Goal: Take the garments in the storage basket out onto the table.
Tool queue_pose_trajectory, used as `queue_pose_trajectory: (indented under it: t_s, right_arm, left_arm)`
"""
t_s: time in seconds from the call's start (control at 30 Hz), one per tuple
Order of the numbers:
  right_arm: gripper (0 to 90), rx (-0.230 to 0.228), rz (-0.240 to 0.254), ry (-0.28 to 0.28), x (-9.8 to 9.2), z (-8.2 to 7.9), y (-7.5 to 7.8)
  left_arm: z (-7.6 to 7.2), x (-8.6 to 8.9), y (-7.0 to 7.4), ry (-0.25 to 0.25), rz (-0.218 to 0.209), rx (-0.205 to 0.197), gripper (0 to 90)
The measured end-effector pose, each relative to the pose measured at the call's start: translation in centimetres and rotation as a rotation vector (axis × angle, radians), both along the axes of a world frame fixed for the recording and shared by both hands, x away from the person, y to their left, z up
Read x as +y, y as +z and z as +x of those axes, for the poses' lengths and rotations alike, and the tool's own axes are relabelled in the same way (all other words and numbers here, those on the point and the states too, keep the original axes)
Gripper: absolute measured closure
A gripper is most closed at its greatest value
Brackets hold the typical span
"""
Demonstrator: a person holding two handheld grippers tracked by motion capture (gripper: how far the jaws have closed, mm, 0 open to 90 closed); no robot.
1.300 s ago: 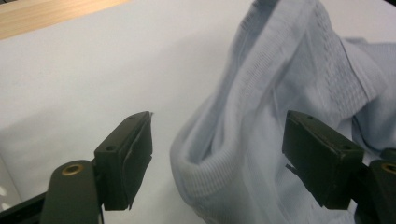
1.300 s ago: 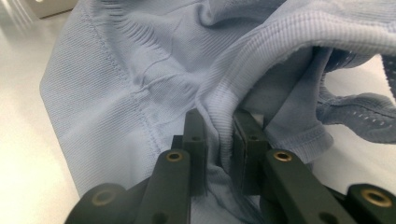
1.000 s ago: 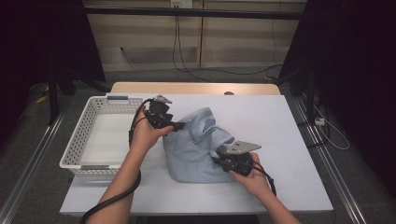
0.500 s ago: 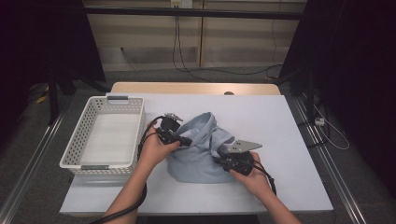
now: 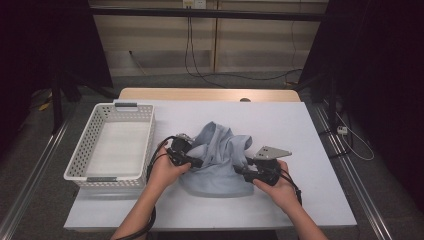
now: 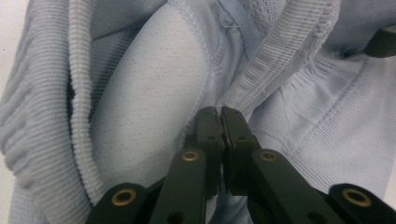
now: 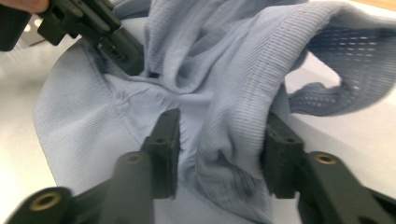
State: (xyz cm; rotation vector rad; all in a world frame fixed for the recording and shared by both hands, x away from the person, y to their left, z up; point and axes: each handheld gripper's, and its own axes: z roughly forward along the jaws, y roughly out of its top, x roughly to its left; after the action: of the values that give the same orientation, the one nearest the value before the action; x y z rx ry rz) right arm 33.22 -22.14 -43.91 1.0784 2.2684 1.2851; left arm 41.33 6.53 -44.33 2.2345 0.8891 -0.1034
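Risk: left gripper (image 6: 219,116) is clamped on only a thin ribbed edge of the light-blue garment (image 5: 220,160) bunched on the desk (image 5: 310,130), while right gripper (image 7: 219,154), jaws just opening, straddles a fold unpinched; a pull could slip cloth free.

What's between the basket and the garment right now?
The left gripper and its hand, shut on the garment; otherwise bare table beside the basket, high view.

The high view looks forward and down from above the near edge of the white rectangular table (image 5: 310,130). Both gripper views sit very close over the crumpled pale blue knit garment (image 5: 220,160) (image 6: 140,116) (image 7: 224,107), which all three share.
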Motion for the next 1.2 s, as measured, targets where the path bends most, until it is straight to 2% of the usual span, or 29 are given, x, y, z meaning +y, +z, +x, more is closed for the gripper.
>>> queue_pose_trajectory:
  t_s: [0.2, 0.3, 0.53, 0.67, 0.77, 0.93, 1.2]
  right_arm:
    - [43.3, -0.013, 0.002, -0.028, -0.7, -0.1, 0.3]
    - [33.4, -0.007, 0.007, -0.046, -0.9, 0.1, 0.5]
    - [25.4, -0.009, 0.035, -0.086, -1.7, 0.6, 1.6]
    - [23.4, -0.025, 0.032, -0.110, -2.0, 1.2, 2.2]
    - [23.6, -0.021, 0.039, -0.117, -1.9, 1.8, 2.7]
    - [23.9, -0.022, 0.024, -0.136, -1.7, 3.3, 3.7]
    - [25.9, 0.001, 0.030, -0.171, -1.0, 5.7, 4.7]
  left_arm:
    - [-0.1, 0.0, -0.1, -0.002, 0.007, -0.011, 87.1]
    - [-0.2, -0.1, -0.1, -0.003, 0.009, -0.014, 87.1]
    - [-0.2, 0.0, -0.1, -0.002, 0.007, -0.014, 87.2]
    - [-0.2, -0.1, -0.1, -0.002, 0.008, -0.015, 87.1]
    - [-0.2, -0.1, -0.1, -0.003, 0.009, -0.015, 87.2]
    - [-0.2, -0.1, -0.1, -0.004, 0.010, -0.014, 87.2]
    - [-0.2, 0.0, -0.1, -0.008, 0.012, -0.015, 87.1]
